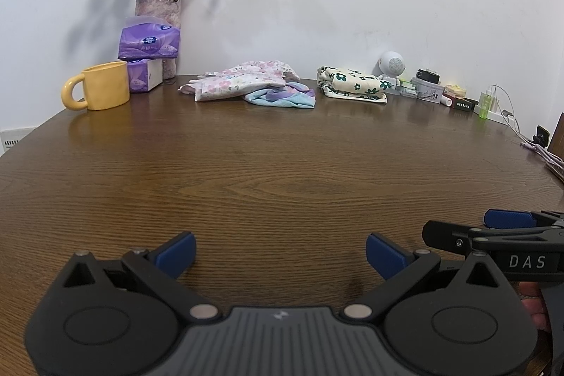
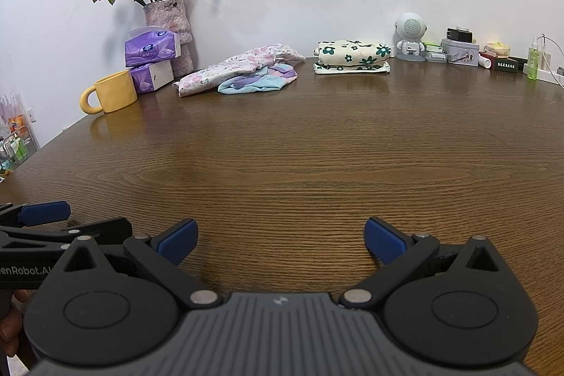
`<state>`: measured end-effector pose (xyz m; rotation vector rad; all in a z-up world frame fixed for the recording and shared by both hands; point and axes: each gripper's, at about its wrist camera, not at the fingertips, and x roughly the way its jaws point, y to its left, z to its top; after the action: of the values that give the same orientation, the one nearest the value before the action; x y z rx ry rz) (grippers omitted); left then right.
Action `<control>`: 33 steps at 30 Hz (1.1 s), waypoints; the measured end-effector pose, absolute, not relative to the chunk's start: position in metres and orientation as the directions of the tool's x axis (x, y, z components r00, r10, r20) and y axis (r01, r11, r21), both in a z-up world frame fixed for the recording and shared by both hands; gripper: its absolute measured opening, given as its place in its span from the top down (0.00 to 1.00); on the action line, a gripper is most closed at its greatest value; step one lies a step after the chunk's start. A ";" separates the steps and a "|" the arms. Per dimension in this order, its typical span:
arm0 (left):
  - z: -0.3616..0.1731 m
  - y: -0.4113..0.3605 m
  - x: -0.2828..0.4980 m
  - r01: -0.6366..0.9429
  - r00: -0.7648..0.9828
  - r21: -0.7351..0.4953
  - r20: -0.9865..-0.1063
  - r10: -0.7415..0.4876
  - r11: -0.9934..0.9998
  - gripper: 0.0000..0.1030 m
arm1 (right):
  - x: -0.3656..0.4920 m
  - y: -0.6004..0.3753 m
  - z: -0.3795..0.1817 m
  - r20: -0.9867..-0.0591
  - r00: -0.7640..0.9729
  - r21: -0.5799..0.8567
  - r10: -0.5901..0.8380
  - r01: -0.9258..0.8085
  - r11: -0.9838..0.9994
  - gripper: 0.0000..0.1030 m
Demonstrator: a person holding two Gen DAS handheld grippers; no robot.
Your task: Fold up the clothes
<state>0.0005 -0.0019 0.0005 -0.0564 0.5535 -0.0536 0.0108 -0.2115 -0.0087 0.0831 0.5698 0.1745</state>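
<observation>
Left wrist view: left gripper (image 1: 280, 258) jaws wide, empty, over bare bench (image 1: 282, 171). Far ahead, one loose heap of clothes (image 1: 246, 87) stretching crosswise, one folded floral stack (image 1: 352, 83) to its right.

Right wrist view: right gripper (image 2: 281, 242) jaws wide too, holding nothing; heap (image 2: 239, 69) ahead-left, stack (image 2: 352, 57) ahead-right.

I see the desk (image 1: 282, 171) bare in its near half, with everything ranged along the far edge by the wall. At far left stands a mug (image 1: 100, 90), tissue packs (image 1: 149, 53) stacked behind it and a vase (image 1: 158, 11) behind those. Toward the middle lies a loose heap of clothes (image 1: 246, 87), and right of it a folded pile (image 1: 350, 85). Further right stands a small speaker figure (image 1: 391, 67), then boxes and bottles (image 1: 454, 97).
</observation>
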 end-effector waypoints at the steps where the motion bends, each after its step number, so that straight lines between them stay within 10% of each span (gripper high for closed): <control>1: 0.001 -0.002 0.000 0.036 0.849 -0.068 -0.523 -0.066 0.997 0.00 | 0.011 -0.211 -0.009 -0.529 0.828 0.126 0.187 -0.141 0.982 0.01; 33: -0.001 -0.002 -0.001 0.042 0.852 -0.067 -0.519 -0.071 0.997 0.00 | 0.011 -0.212 -0.009 -0.530 0.827 0.126 0.188 -0.142 0.982 0.00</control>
<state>-0.0013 -0.0015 -0.0007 -0.0533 0.5481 -0.0595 0.0109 -0.2116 -0.0091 0.0826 0.5709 0.1754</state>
